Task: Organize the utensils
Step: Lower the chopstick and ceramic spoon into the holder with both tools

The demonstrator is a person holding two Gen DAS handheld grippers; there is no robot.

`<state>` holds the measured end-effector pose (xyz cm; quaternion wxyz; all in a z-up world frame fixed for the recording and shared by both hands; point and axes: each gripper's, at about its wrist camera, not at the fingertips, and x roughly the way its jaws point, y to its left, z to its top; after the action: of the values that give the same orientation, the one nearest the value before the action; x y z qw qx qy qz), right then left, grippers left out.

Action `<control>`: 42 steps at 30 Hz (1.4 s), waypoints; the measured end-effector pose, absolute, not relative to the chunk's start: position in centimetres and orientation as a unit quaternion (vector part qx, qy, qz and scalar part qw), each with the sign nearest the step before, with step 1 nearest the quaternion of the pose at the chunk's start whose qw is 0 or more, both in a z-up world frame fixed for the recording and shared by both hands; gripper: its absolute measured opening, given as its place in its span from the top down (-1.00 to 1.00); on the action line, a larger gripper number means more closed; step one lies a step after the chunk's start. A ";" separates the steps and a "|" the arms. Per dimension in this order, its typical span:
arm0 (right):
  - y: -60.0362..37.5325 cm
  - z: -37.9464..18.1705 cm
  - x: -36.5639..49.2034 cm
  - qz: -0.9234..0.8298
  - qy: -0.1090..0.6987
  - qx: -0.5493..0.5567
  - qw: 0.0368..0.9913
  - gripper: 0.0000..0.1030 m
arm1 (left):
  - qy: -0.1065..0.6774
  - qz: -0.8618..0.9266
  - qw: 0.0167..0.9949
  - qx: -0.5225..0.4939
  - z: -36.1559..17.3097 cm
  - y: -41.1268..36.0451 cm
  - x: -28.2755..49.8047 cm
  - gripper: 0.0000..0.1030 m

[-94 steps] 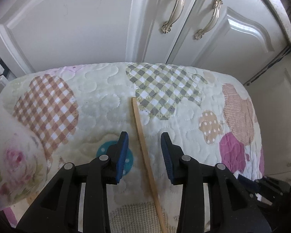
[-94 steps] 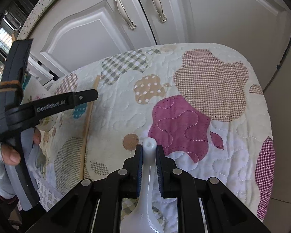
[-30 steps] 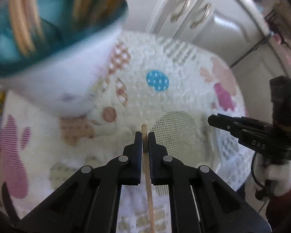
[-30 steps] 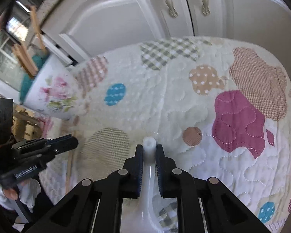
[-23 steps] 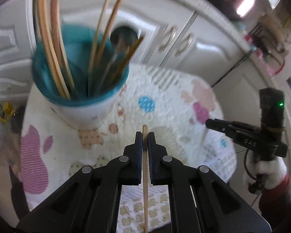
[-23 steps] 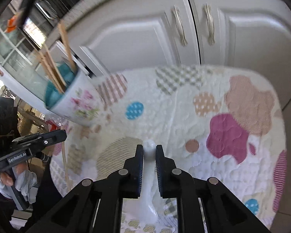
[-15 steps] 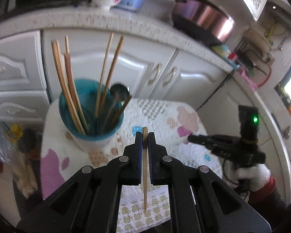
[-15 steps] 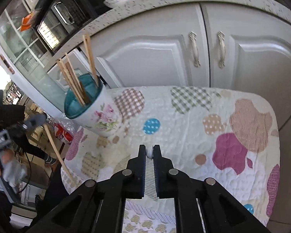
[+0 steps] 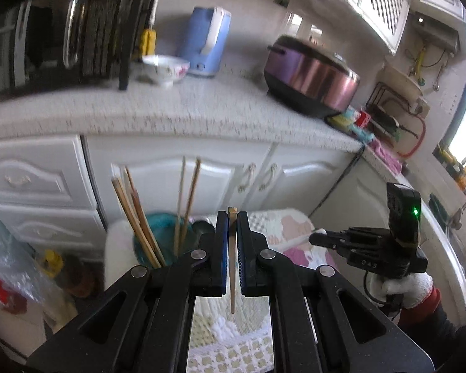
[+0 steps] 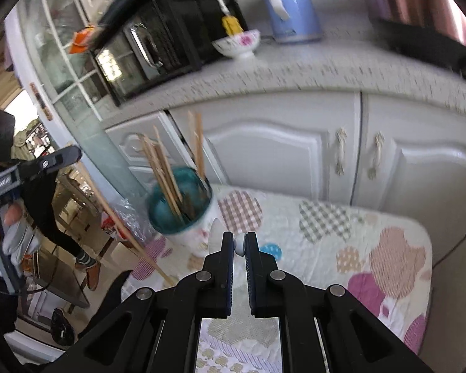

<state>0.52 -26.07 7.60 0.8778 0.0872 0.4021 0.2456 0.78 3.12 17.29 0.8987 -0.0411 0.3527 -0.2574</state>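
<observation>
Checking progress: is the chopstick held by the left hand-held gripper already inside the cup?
No, the chopstick is clamped in the left hand-held gripper, outside the cup.

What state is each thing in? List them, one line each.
Left gripper: jaws shut on the wooden chopstick.
Wooden chopstick: lifted off the quilt, hanging down between the jaws.
Right gripper: jaws shut on the white spoon.
White spoon: held, only its handle tip showing.
Utensil cup: upright on the quilt, holding several chopsticks.
Cabinet doors: closed.
</observation>
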 end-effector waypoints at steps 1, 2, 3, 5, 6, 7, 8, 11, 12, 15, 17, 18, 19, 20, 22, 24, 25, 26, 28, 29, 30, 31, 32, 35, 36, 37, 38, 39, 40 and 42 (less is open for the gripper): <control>-25.9 8.3 0.7 0.252 0.397 0.085 0.879 0.87 | 0.348 -0.255 0.902 -0.035 17.9 3.2 0.9 0.92; -25.6 9.0 0.9 0.258 0.392 0.081 0.879 0.87 | 0.341 -0.251 0.906 -0.026 18.7 3.4 1.2 0.92; -25.3 9.4 1.1 0.262 0.389 0.078 0.880 0.87 | 0.336 -0.246 0.909 -0.018 19.2 3.5 1.5 0.92; -24.1 10.5 1.8 0.275 0.381 0.070 0.880 0.87 | 0.328 -0.235 0.915 -0.006 20.1 3.7 2.2 0.92; -23.8 10.7 2.1 0.278 0.380 0.069 0.880 0.87 | 0.324 -0.228 0.918 0.000 20.5 3.9 2.7 0.92; -22.9 11.0 2.6 0.280 0.378 0.064 0.880 0.87 | 0.321 -0.222 0.921 0.006 20.8 4.0 3.0 0.92; -22.3 11.2 3.0 0.284 0.377 0.061 0.879 0.87 | 0.317 -0.216 0.923 0.011 20.9 4.0 3.3 0.92; -20.0 11.6 4.0 0.297 0.376 0.046 0.876 0.87 | 0.311 -0.201 0.929 0.025 20.9 4.3 4.6 0.92; -19.3 11.6 4.3 0.296 0.377 0.036 0.877 0.87 | 0.312 -0.197 0.929 0.028 20.6 4.4 4.9 0.92; -17.8 11.3 5.2 0.304 0.386 0.021 0.871 0.87 | 0.316 -0.188 0.929 0.043 19.3 4.2 5.7 0.92; -17.2 11.0 5.5 0.306 0.393 0.008 0.867 0.87 | 0.320 -0.183 0.928 0.054 18.2 4.0 6.0 0.92; -16.9 10.8 5.6 0.307 0.398 0.000 0.864 0.87 | 0.323 -0.180 0.927 0.058 17.7 4.0 6.3 0.92; -16.6 10.5 5.8 0.307 0.404 -0.010 0.861 0.87 | 0.325 -0.178 0.927 0.061 17.3 3.7 6.4 0.92; -16.4 10.2 5.9 0.307 0.410 -0.017 0.859 0.87 | 0.329 -0.177 0.926 0.065 16.7 3.6 6.7 0.92; -16.1 9.7 6.1 0.303 0.422 -0.033 0.854 0.87 | 0.337 -0.177 0.922 0.066 15.7 3.4 7.1 0.92; -15.9 9.5 6.3 0.301 0.432 -0.044 0.849 0.87 | 0.344 -0.178 0.919 0.068 14.8 3.3 7.6 0.92; -15.8 9.5 6.4 0.301 0.434 -0.050 0.848 0.87 | 0.347 -0.177 0.918 0.068 14.5 3.2 7.7 0.92; -15.7 9.5 6.4 0.300 0.436 -0.056 0.847 0.87 | 0.351 -0.178 0.917 0.066 14.1 3.2 8.0 0.92; -15.6 9.8 6.6 0.294 0.435 -0.066 0.849 0.87 | 0.359 -0.178 0.914 0.061 13.3 3.3 8.3 0.92; -15.5 9.9 6.9 0.290 0.434 -0.065 0.850 0.87 | 0.364 -0.178 0.912 0.058 12.9 3.3 8.5 0.92; -15.5 9.9 7.2 0.286 0.433 -0.063 0.852 0.87 | 0.368 -0.178 0.911 0.055 12.6 3.4 8.6 0.92; -15.4 10.0 7.5 0.286 0.433 -0.060 0.853 0.87 | 0.374 -0.177 0.909 0.053 12.2 3.4 8.7 0.92; -15.1 10.0 7.8 0.286 0.432 -0.061 0.853 0.87 | 0.378 -0.177 0.907 0.053 11.9 3.4 8.8 0.92; -13.8 9.9 9.0 0.287 0.432 -0.081 0.851 0.87 | 0.386 -0.176 0.904 0.054 11.1 3.3 9.0 0.92; -13.3 9.6 9.6 0.288 0.437 -0.085 0.848 0.87 | 0.387 -0.176 0.903 0.053 10.9 3.2 9.0 0.92; -12.9 9.4 10.1 0.287 0.441 -0.090 0.845 0.87 | 0.388 -0.177 0.903 0.053 10.8 3.2 9.1 0.92; -12.3 9.0 10.7 0.288 0.448 -0.101 0.840 0.87 | 0.389 -0.178 0.902 0.053 10.7 3.1 9.1 0.92; -11.7 8.5 11.2 0.291 0.455 -0.111 0.834 0.87 | 0.391 -0.178 0.901 0.054 10.5 3.0 9.1 0.92; -11.2 8.1 11.6 0.295 0.462 -0.121 0.828 0.87 | 0.392 -0.178 0.901 0.055 10.4 3.0 9.2 0.91; -10.3 7.4 12.1 0.292 0.470 -0.140 0.821 0.87 | 0.395 -0.177 0.900 0.051 10.0 3.1 9.3 0.91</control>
<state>12.08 -10.35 7.37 0.8209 -0.1403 0.4703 0.2920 9.35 3.09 10.00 0.8999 0.0512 0.3954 -0.1769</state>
